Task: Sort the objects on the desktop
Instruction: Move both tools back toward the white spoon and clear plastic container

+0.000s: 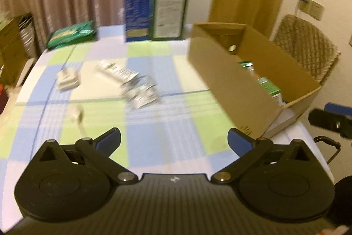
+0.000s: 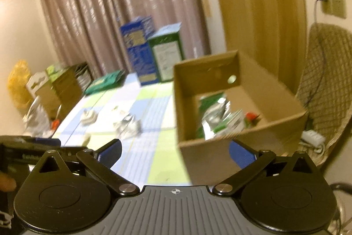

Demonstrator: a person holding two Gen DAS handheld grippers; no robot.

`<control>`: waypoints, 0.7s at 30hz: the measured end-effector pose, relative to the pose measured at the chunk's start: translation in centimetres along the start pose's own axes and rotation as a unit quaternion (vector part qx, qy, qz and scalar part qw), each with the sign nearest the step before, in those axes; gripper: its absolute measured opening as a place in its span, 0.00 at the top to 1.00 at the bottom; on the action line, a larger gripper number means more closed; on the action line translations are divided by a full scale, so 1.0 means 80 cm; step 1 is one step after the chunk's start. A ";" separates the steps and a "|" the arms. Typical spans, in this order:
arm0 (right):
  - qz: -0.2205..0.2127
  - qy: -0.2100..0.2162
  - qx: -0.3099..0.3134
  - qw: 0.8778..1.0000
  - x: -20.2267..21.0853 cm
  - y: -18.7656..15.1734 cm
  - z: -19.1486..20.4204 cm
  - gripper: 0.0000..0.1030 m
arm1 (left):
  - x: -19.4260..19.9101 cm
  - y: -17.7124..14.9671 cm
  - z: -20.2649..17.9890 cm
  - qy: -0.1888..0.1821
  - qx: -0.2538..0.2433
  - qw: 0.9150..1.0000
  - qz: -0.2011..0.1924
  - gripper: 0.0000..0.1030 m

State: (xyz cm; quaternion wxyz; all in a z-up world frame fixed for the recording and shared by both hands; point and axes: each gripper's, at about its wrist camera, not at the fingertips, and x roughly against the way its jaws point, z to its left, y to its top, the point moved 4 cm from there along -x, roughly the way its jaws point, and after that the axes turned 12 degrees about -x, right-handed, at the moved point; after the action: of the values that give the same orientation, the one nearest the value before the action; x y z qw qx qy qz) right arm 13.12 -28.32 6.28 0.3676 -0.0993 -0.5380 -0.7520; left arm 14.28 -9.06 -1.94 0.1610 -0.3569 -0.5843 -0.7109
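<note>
both grippers stand spread wide with nothing between their blue pads, the left gripper (image 1: 173, 142) over the checked tablecloth (image 1: 149, 138) and the right gripper (image 2: 175, 152) at the near corner of the cardboard box (image 2: 209, 155). from left to right on the table lie a green pouch (image 1: 72, 34), a small white packet (image 1: 68, 79) and a blurred heap of silvery packets (image 1: 136, 89), with a blue carton (image 1: 136, 6) and a green carton (image 1: 168, 14) upright behind, then the box, which holds green and silvery packs (image 2: 217, 118).
</note>
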 end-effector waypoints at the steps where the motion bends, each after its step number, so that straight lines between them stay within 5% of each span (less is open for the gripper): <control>1: 0.008 0.003 0.001 1.000 -0.002 -0.007 0.005 0.02 | 0.003 -0.006 0.008 0.008 0.006 1.000 0.002 0.01; 21: 0.052 0.020 0.053 0.997 -0.033 -0.064 0.067 0.02 | 0.040 -0.061 0.123 0.098 0.070 0.993 -0.017 0.01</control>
State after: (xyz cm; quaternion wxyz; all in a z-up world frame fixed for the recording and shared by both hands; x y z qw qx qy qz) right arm 10.30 -21.61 3.26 0.4215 -0.0925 -0.5635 -0.7044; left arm 12.02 2.12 -2.61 0.2301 -0.2631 -0.6202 -0.7022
